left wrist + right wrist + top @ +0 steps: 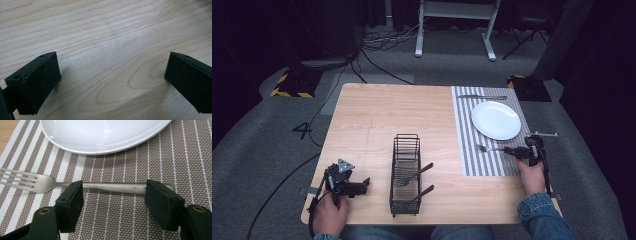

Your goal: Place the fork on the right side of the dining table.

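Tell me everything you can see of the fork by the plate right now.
The fork is plain matte silver metal, four tines, with a small mark on its slim handle. It lies flat on the striped placemat, tines up, just beside the white plate but apart from it. In the high view it sits on the plate's near side, tines toward the table's middle. The right gripper is open, its jaws at the handle, one near the neck, one at the end; contact is unclear.

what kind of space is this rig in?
Likely a lab or studio mock-up of a dining spot: a wooden table with striped placemat, plate and fork, on grey carpet with loose cables and hazard-taped bases.
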Motion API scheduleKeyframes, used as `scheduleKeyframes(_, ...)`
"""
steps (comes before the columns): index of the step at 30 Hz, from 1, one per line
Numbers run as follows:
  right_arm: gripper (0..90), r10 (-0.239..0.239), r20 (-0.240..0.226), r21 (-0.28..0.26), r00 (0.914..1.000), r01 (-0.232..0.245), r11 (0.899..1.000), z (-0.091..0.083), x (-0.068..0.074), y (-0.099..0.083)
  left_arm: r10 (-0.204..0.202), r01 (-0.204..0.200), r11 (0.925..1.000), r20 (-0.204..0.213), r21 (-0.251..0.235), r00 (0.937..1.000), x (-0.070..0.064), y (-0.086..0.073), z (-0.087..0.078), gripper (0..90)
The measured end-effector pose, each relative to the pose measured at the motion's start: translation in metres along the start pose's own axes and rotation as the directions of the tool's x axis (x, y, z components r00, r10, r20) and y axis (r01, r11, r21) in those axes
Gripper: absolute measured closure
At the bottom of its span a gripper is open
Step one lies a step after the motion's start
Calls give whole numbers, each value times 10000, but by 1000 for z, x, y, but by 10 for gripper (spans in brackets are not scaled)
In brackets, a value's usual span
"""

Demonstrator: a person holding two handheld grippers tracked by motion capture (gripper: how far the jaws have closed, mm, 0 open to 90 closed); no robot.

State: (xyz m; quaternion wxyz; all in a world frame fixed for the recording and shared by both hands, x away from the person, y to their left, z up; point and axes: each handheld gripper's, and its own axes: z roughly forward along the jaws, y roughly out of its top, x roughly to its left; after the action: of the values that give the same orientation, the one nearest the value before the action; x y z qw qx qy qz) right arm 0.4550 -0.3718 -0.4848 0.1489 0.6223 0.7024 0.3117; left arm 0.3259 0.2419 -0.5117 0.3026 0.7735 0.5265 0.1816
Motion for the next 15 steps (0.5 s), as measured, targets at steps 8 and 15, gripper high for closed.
scheduleKeyframes(8, 328, -610, -379, -614, 9974, 586, 9964, -31, 12, 0, 13, -13, 10000, -2, -5, 10000, 0, 0, 0, 1)
scheduleKeyframes(15, 331, -1165, -746, -961, 9904, 1092, 9894, -63, 24, -1, 8, -8, 10000, -2, -4, 10000, 0, 0, 0, 1)
